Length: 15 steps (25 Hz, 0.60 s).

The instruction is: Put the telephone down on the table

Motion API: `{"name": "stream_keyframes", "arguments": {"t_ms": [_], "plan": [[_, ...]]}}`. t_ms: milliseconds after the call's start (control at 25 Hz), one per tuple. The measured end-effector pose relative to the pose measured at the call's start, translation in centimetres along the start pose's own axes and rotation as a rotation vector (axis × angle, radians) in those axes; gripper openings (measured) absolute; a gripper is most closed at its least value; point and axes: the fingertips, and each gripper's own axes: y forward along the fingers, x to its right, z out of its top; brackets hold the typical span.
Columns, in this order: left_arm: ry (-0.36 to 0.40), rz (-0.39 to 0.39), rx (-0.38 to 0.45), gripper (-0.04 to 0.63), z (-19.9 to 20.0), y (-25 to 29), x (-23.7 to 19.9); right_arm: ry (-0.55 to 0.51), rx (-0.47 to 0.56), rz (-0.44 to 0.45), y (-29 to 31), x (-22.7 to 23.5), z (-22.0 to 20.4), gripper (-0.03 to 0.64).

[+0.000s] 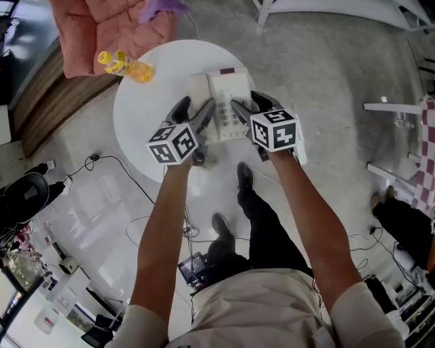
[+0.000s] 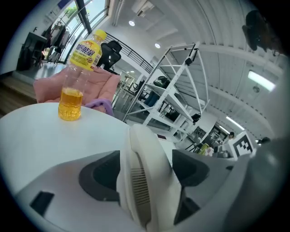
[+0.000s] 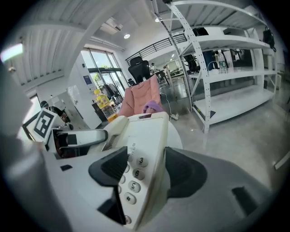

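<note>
The cream telephone base (image 1: 228,88) with its keypad sits over the round white table (image 1: 146,115); whether it rests on the top I cannot tell. Its handset (image 1: 199,88) lies along the base's left side. My left gripper (image 1: 197,106) has a pad against each side of the handset (image 2: 145,154), so it is shut on it (image 2: 145,168). My right gripper (image 1: 248,102) is shut on the right edge of the base (image 3: 145,136), one pad over the number keys and the other on the outer side (image 3: 145,170).
A bottle of yellow drink (image 1: 126,66) stands at the table's far left. Behind it is a pink padded seat (image 1: 109,30) with a purple cloth (image 1: 160,8). White shelving (image 3: 226,59) stands to the right. Cables (image 1: 136,177) run across the floor by the person's shoes (image 1: 243,175).
</note>
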Motion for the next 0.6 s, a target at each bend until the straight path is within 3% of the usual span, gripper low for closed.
{"name": "stream_keyframes", "arguments": {"t_ms": [360, 520, 600], "plan": [[0.032, 0.004, 0.08, 0.351, 2.5, -7.0, 0.8, -0.067, 0.035, -0.12, -4.5, -0.2, 1.6, 0.244], [0.074, 0.008, 0.143, 0.298, 5.1, -11.6, 2.2, -0.111, 0.092, -0.152, -8.0, -1.8, 3.9, 0.204], [0.097, 0.005, 0.175, 0.246, 6.6, -14.2, 3.3, -0.129, 0.131, -0.149, -10.1, -3.3, 5.2, 0.151]]}}
